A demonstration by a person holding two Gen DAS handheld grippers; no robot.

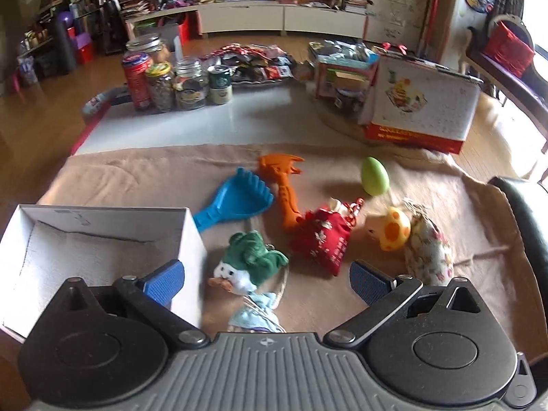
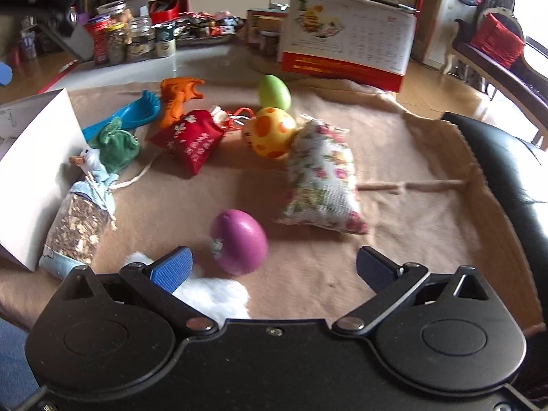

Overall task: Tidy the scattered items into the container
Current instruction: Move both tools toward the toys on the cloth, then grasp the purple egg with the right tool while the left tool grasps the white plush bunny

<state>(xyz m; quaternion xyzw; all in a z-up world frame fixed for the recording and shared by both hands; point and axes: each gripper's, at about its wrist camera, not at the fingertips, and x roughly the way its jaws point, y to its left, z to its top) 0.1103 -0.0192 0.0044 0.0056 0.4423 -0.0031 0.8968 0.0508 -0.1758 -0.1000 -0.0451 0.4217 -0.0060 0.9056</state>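
Toys lie scattered on the tan cloth (image 1: 144,171) and none is in the box (image 1: 102,239) yet, so I judge I am at the first pick. From the left wrist, my left claw (image 1: 267,281) hangs spread wide and empty, with the white box at its left finger and the duck doll (image 1: 250,263) between the tips, just ahead. Beyond lie the blue rake (image 1: 236,198), orange tool (image 1: 284,188), red pouch (image 1: 325,239), green egg (image 1: 375,176), yellow toy (image 1: 395,227) and floral pouch (image 1: 428,253). From the right wrist, my right claw (image 2: 274,269) is likewise released and holds nothing; the purple egg (image 2: 239,241) sits just ahead, left of centre, with white fluff (image 2: 212,294) under the left finger. Next I would centre on the egg, lower, close gently since it looks round and slippery, then carry it left to the box.
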